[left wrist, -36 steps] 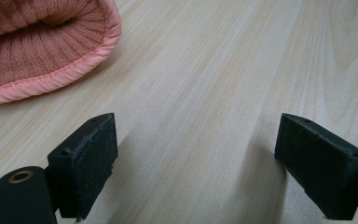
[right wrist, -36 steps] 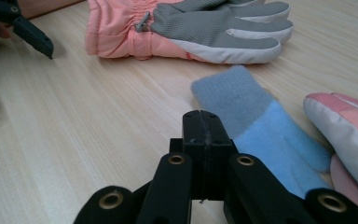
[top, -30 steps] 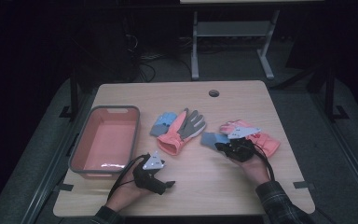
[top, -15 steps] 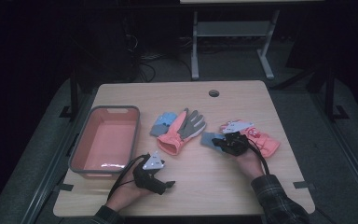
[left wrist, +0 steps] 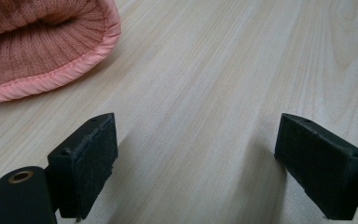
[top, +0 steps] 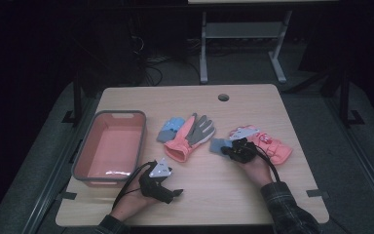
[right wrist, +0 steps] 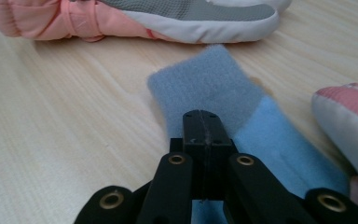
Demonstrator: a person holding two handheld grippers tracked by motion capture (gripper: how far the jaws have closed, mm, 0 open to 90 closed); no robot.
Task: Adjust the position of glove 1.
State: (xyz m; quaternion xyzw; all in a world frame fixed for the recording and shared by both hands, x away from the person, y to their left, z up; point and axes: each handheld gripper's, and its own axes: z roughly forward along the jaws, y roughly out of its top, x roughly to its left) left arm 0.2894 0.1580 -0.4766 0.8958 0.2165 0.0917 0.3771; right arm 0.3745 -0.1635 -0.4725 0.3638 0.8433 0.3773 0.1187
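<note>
A pink and grey glove (top: pixel 191 137) lies mid-table with a small blue mitten (top: pixel 170 129) at its left. A second blue mitten (top: pixel 218 145) lies beside a pink glove (top: pixel 271 147) at the right. My right gripper (top: pixel 230 149) is shut, and its tips (right wrist: pixel 202 120) rest over the grey-blue cuff of that blue mitten (right wrist: pixel 214 88); no fabric shows between the jaws. My left gripper (top: pixel 174 193) stands open near the front edge, low over bare wood (left wrist: pixel 196 168), with the pink knit cuff (left wrist: pixel 42 46) ahead to its left.
A pink bin (top: pixel 119 114) with a grey rim stands at the table's left. The tabletop has a cable hole (top: pixel 223 97) at the back. The pink and grey glove (right wrist: pixel 168 18) lies beyond the right gripper, and the pink glove (right wrist: pixel 349 116) is close at its right.
My right gripper has slid a little left and away from the person, onto the blue mitten. The left gripper has stayed in place.
</note>
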